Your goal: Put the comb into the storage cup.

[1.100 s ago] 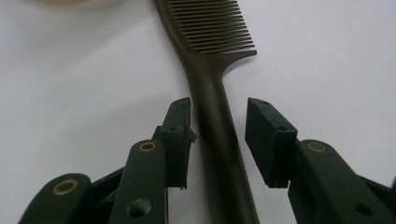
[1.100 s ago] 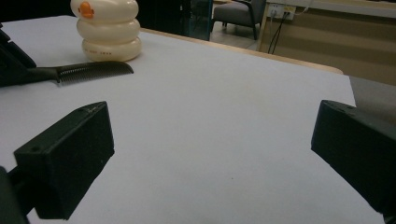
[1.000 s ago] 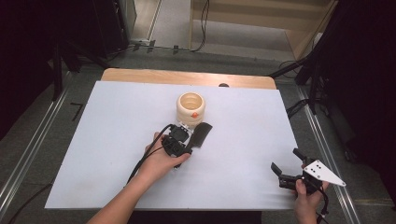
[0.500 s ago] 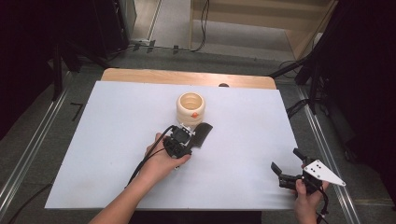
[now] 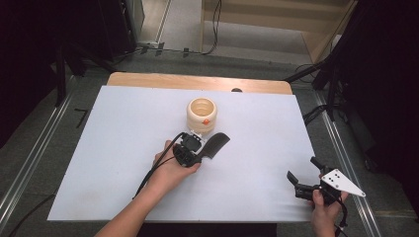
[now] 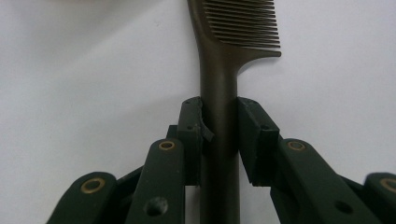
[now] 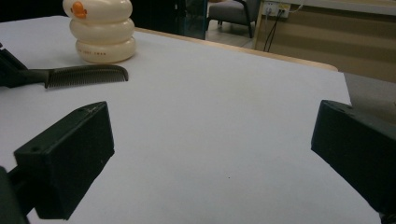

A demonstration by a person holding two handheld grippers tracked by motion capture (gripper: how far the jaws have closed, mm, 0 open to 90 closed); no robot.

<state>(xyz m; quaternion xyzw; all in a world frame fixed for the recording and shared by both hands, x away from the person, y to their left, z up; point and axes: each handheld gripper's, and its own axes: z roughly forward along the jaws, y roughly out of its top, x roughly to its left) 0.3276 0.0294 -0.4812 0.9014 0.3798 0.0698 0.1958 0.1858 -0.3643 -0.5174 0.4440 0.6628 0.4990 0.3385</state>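
Observation:
A dark comb [image 5: 217,144] lies on the white table cover, teeth end pointing right and away, just in front of a cream ringed cup [image 5: 202,114] with an orange mark. My left gripper [image 5: 201,151] is shut on the comb's handle [image 6: 219,84]. Its jaws have just been closing, and both pads [image 6: 191,126] now press the handle from either side. My right gripper [image 5: 304,169] stands open near the table's front right corner with nothing between its jaws. From the right gripper view, the comb [image 7: 86,74] and the cup [image 7: 100,32] sit far off at the upper left.
The white cover [image 5: 123,148] spans the table, with a wooden strip [image 5: 197,81] along the far edge. Dark floor, rails and cables surround the table. The left gripper's cable [image 5: 153,170] trails back along the forearm.
The left gripper's jaws have closed onto the comb's handle, and the comb's teeth end has swung slightly to the right. The right gripper has stayed where it was.

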